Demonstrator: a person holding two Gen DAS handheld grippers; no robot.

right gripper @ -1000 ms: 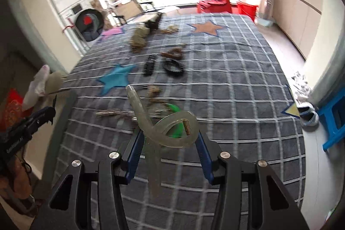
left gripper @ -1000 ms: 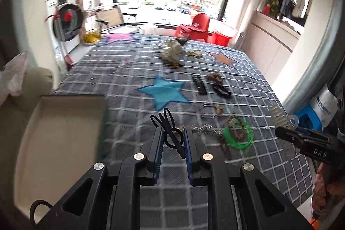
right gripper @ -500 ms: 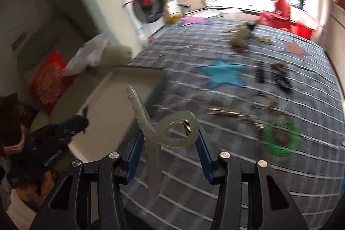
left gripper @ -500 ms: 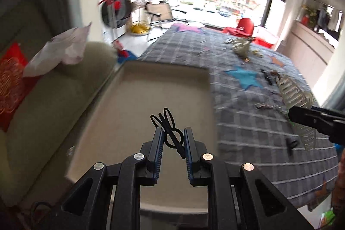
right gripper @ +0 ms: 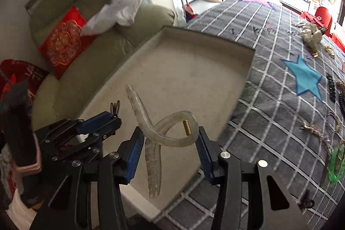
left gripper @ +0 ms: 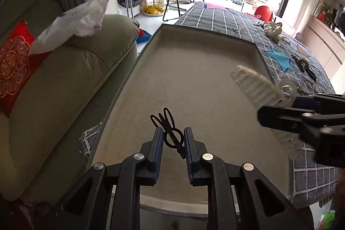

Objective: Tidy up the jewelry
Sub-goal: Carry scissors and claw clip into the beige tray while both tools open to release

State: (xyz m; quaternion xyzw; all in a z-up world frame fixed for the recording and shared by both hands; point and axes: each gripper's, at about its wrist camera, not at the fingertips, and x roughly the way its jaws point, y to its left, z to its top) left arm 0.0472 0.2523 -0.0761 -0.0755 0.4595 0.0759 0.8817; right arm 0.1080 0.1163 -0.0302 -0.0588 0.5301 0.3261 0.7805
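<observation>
My left gripper (left gripper: 173, 133) is shut on a small black hair clip (left gripper: 170, 130) and holds it above the near part of a beige tray (left gripper: 194, 83). My right gripper (right gripper: 169, 133) is shut on a clear plastic claw clip (right gripper: 166, 130) with a brass spring, held over the tray's (right gripper: 183, 79) near right part. The right gripper (left gripper: 278, 107) with the clear clip (left gripper: 256, 85) shows at the right of the left wrist view. The left gripper (right gripper: 112, 116) shows at the lower left of the right wrist view.
The tray lies on a grey checked cloth (right gripper: 269, 100) with blue stars. Loose jewelry lies on the cloth to the right: a green bangle (right gripper: 335, 163), black pieces (right gripper: 332, 87), a metal chain (right gripper: 314, 130). A green sofa (left gripper: 64, 79) with a red cushion (left gripper: 13, 61) stands left.
Both grippers have swung left from over the cloth with the jewelry to over the beige tray, each still holding its clip. They are now closer together.
</observation>
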